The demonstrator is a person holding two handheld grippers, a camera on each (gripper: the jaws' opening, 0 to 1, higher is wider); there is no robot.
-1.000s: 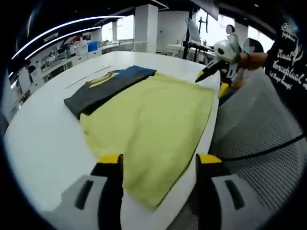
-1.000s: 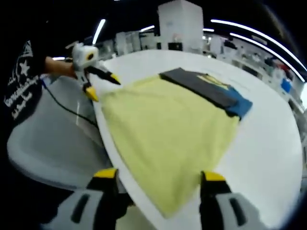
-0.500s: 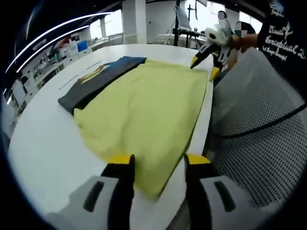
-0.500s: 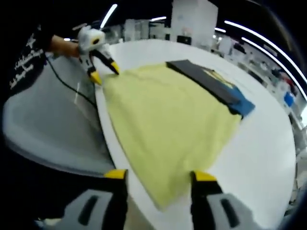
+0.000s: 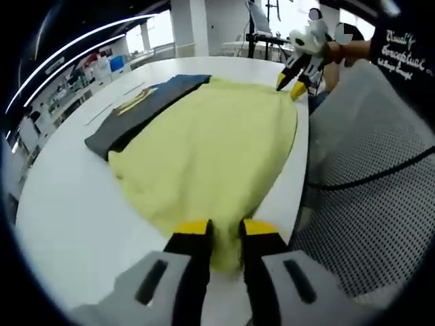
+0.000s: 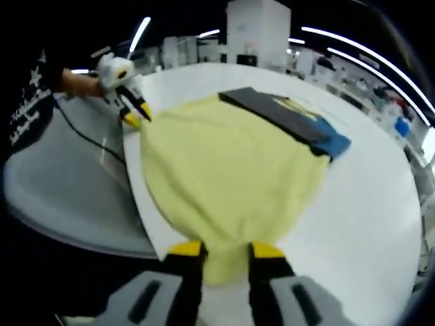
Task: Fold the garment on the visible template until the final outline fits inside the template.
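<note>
A pale yellow garment (image 5: pixel 211 146) lies spread on the white table (image 5: pixel 75 204), and I see it again in the right gripper view (image 6: pixel 231 170). My left gripper (image 5: pixel 224 229) is shut on its near corner by the table's edge. At the opposite corner along that edge, my right gripper (image 5: pixel 290 87) pinches the cloth. In its own view the right gripper (image 6: pixel 228 250) is shut on a bunched corner, with the left gripper (image 6: pixel 138 117) at the far corner. A dark grey and blue flat piece (image 5: pixel 139 109) (image 6: pixel 289 117) lies partly under the garment's far side.
A grey mesh chair (image 5: pixel 370 176) stands against the table's edge, with a black cable (image 5: pixel 380 166) across it. The person's black sleeve with white lettering (image 5: pixel 408 54) shows beside it. White table surface (image 6: pixel 367 204) stretches beyond the garment. Benches and shelves stand far behind.
Both grippers went from open, straddling the garment's corners, to shut on them. The cloth at each corner has bunched between the jaws.
</note>
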